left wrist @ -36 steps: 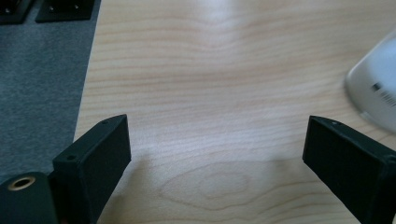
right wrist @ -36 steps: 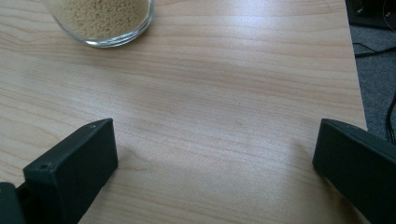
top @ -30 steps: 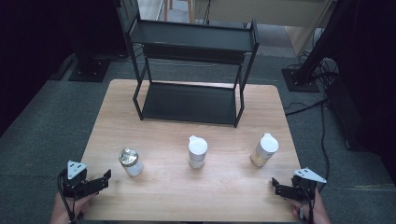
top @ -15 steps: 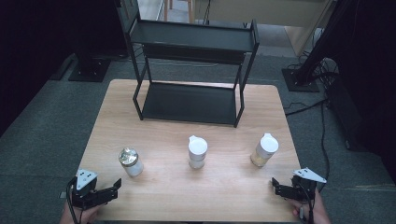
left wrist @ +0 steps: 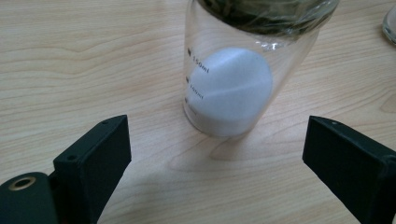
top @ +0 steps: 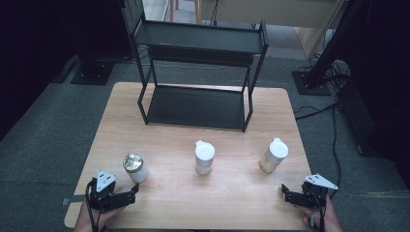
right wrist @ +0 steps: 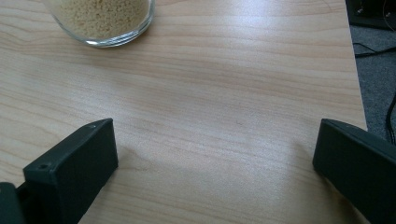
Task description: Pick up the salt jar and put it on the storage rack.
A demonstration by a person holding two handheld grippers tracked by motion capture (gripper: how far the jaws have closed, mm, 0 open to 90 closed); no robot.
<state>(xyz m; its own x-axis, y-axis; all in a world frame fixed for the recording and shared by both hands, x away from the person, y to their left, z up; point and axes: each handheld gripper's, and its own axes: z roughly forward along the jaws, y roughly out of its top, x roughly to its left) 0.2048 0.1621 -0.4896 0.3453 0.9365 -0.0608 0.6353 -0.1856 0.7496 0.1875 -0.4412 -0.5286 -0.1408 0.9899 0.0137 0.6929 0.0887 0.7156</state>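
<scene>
A wooden table (top: 159,140) carries a black two-tier rack (top: 198,72) and three jars standing upright.

three jars (top: 204,157) in a row on table (top: 159,140), rack (top: 198,101) behind

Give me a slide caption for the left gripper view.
Open left claw faces a glass jar of white powder standing on the wooden table.

I see a pale wood-grain tabletop (top: 169,145), a black two-tier metal rack (top: 198,72), a clear glass jar of white powder with a shiny metallic lid (top: 134,167), and a white-capped jar of yellowish grains (top: 274,155).
</scene>
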